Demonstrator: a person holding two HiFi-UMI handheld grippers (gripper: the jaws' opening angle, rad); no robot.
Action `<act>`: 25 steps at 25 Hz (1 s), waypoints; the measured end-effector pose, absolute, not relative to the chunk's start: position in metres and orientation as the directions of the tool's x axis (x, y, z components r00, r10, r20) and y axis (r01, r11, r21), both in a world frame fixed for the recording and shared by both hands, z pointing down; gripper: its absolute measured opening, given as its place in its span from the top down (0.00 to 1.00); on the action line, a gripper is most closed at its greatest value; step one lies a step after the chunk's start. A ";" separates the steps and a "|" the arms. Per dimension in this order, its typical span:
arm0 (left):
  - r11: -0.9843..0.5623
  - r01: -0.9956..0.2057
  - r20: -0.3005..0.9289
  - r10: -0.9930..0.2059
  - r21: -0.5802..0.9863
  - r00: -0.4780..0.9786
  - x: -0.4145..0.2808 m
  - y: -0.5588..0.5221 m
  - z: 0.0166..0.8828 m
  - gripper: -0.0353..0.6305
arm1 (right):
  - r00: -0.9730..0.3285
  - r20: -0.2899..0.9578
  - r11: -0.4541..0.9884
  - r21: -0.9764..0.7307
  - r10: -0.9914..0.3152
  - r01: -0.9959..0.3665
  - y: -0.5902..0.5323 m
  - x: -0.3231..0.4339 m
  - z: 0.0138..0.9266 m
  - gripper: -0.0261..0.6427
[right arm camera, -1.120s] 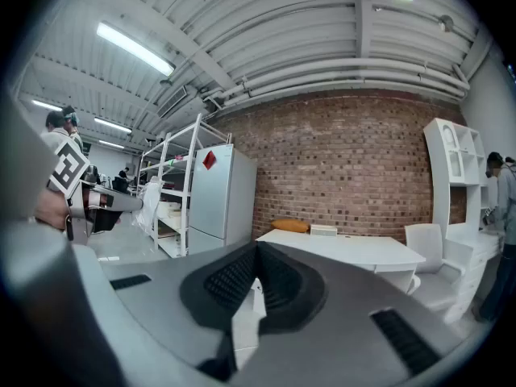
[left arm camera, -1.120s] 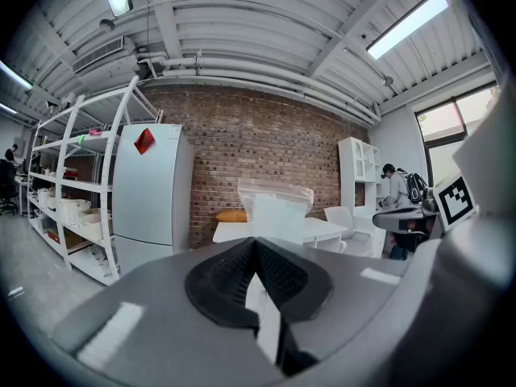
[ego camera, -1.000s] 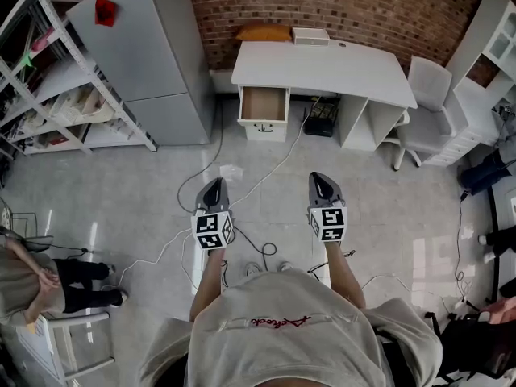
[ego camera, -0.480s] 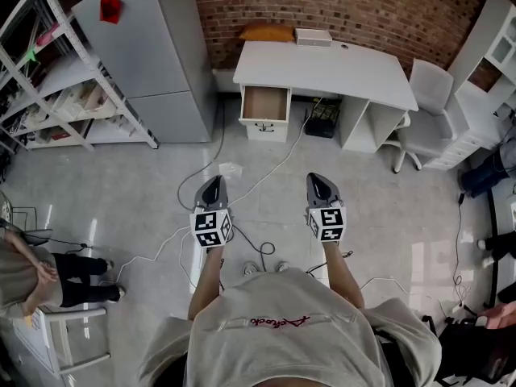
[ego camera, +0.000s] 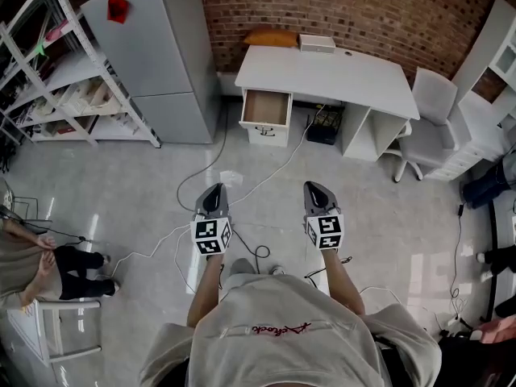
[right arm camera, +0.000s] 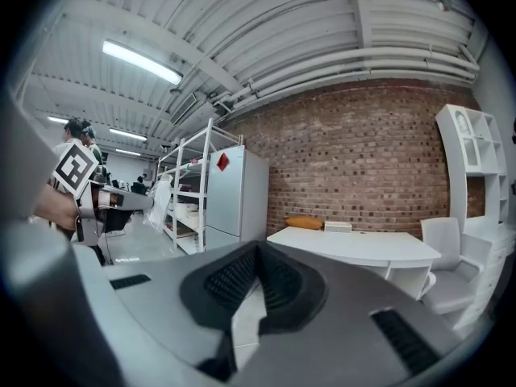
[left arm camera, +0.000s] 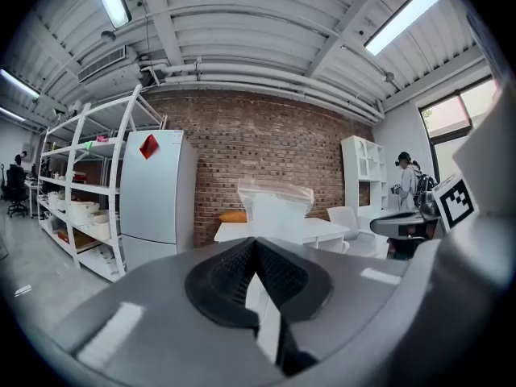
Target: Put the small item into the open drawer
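My left gripper is shut on a small clear plastic bag, which sticks up past its closed jaws in the left gripper view. To its right, at the same height above the floor, my right gripper is shut with nothing between its pads. The open drawer shows a bare wooden bottom at the left end of the white desk, some way ahead of both grippers. In the right gripper view the desk stands ahead against the brick wall.
A grey fridge and white shelving stand left of the desk. A white chair is at its right. Cables run over the floor. An orange cushion and a white box lie on the desk. A person is at the far left.
The whole view has moved forward a little towards the desk and both grippers have advanced with it. The left gripper keeps its hold on the bag.
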State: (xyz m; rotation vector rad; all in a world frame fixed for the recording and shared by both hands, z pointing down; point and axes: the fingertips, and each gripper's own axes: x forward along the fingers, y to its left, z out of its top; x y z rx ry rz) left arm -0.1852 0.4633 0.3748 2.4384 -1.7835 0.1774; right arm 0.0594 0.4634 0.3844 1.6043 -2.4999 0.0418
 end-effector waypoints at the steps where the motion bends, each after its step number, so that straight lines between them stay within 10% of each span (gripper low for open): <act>1: -0.299 -0.954 0.164 -0.940 0.028 0.299 -0.182 0.465 0.377 0.94 | -0.413 0.162 0.428 0.071 -0.896 -0.901 0.465 0.060 0.386 0.94; 25: -0.298 -0.954 0.168 -0.939 0.039 0.300 -0.157 0.396 0.396 0.94 | -0.426 0.166 0.441 0.061 -0.889 -0.896 0.402 0.079 0.405 0.94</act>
